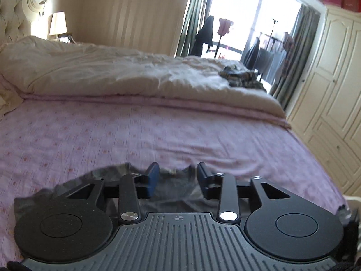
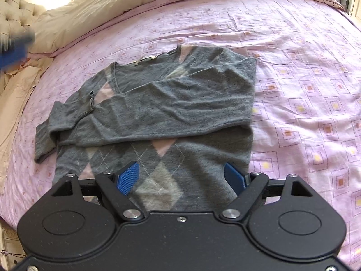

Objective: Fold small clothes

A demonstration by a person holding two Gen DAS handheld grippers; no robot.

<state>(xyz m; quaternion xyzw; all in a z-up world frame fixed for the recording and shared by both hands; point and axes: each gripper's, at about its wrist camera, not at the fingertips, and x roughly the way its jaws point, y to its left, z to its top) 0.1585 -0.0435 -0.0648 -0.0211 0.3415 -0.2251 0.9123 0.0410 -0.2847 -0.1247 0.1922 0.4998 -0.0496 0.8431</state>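
A small grey argyle sweater (image 2: 158, 108) lies flat on the pink bedsheet (image 2: 304, 79), its right sleeve folded across the chest and its left sleeve bent down at the left. My right gripper (image 2: 183, 177) hovers open over the sweater's lower hem, nothing between its blue pads (image 2: 127, 177). In the left wrist view, my left gripper (image 1: 177, 178) stands open just above a dark edge of the sweater (image 1: 173, 194), most of which is hidden under the gripper body. A blurred blue-and-black shape (image 2: 13, 49) at the far left of the right wrist view looks like the left gripper.
A cream duvet (image 1: 101, 72) is bunched along the far side of the bed, with a dark patterned garment (image 1: 242, 79) on it. A tufted headboard (image 1: 11, 20) and lamp (image 1: 58, 23) stand at the left, white wardrobes (image 1: 329, 90) at the right, a bright window behind.
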